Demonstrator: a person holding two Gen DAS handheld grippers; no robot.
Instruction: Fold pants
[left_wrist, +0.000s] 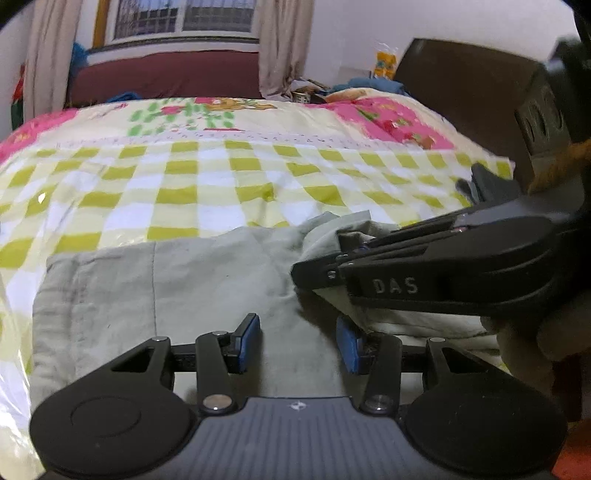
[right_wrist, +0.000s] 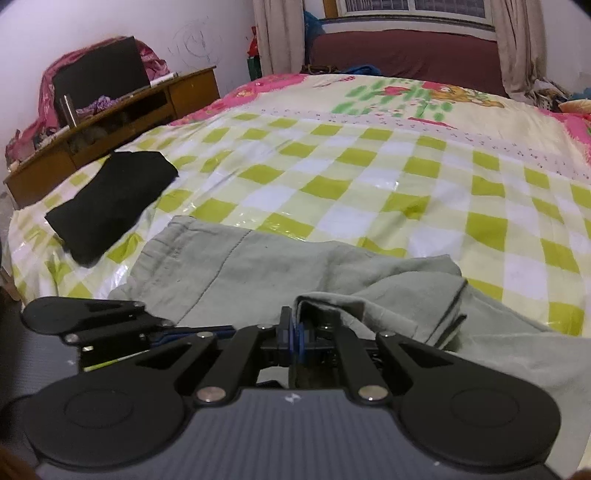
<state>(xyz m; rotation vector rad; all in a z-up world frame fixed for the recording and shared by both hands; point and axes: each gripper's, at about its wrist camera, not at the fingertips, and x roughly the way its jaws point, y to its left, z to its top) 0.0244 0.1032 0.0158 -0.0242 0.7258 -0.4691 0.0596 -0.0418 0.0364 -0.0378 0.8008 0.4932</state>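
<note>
Pale grey-green pants (left_wrist: 207, 280) lie flat on the checked bedspread (left_wrist: 207, 177) at the near edge of the bed. My left gripper (left_wrist: 299, 341) is open, its blue pads apart just above the cloth, holding nothing. My right gripper (right_wrist: 297, 338) is shut on a raised fold of the pants (right_wrist: 388, 295). In the left wrist view the right gripper (left_wrist: 332, 264) comes in from the right with cloth bunched at its tips. In the right wrist view the left gripper (right_wrist: 177, 332) shows at lower left.
A folded black garment (right_wrist: 110, 203) lies on the bed to the left of the pants. A wooden cabinet (right_wrist: 122, 118) stands beyond the bed's left side. A dark headboard (left_wrist: 465, 85) is at the right. A maroon sofa (left_wrist: 166, 77) sits under the window.
</note>
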